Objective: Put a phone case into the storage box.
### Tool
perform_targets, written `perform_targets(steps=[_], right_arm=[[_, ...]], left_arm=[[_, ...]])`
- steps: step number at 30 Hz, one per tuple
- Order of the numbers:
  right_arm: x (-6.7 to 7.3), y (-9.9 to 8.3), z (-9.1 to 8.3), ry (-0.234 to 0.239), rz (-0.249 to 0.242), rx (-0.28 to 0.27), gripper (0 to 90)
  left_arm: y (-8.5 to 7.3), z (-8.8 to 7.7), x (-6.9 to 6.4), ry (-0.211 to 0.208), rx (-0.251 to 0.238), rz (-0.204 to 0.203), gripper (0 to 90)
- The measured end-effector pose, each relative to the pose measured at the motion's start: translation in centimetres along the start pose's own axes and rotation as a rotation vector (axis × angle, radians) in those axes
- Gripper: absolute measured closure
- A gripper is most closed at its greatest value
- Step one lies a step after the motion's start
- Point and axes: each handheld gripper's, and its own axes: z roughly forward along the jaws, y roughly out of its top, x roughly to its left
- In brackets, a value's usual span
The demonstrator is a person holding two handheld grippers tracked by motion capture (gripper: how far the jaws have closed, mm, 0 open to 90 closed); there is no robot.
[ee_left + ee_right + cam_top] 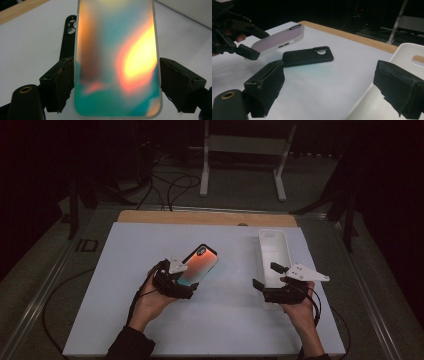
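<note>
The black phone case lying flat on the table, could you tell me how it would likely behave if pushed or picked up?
The black phone case lies flat on the smooth white table, so a push would probably slide it rather than tip or roll it. It looks like a thin, empty shell, likely light. Its matte surface suggests a rubbery material, so it may flex a little if a hand-held gripper squeezes its sides.

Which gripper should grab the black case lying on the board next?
Probably right. The right gripper is open and empty by the white tray; the left gripper already clamps the iridescent phone above the black case.
</note>
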Motion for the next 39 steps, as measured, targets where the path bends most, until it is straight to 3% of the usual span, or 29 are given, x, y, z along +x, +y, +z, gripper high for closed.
perform_targets(steps=[13, 26, 32, 37, 39], right_arm=[[-0.2, 1.2, 1.4, 0.086, 0.089, -0.020, 9.9], [0.9, 2.7, 3.0, 0.139, 0.110, -0.008, 10.0], [2.2, 3.5, 4.2, 0.159, 0.100, 0.017, 10.1], [2.8, 3.7, 5.2, 0.175, 0.107, 0.039, 13.7], [3.0, 3.9, 6.0, 0.201, 0.151, 0.059, 22.6]], left_arm=[[1.5, -0.5, -0.9, 0.012, -0.070, 0.039, 17.0], [2.4, -0.9, -2.2, -0.020, -0.139, 0.091, 17.0], [3.1, -0.9, -3.2, -0.037, -0.164, 0.110, 17.0], [3.2, -0.9, -3.9, -0.054, -0.183, 0.132, 17.0], [3.2, -0.9, -4.1, -0.058, -0.183, 0.137, 17.0]])
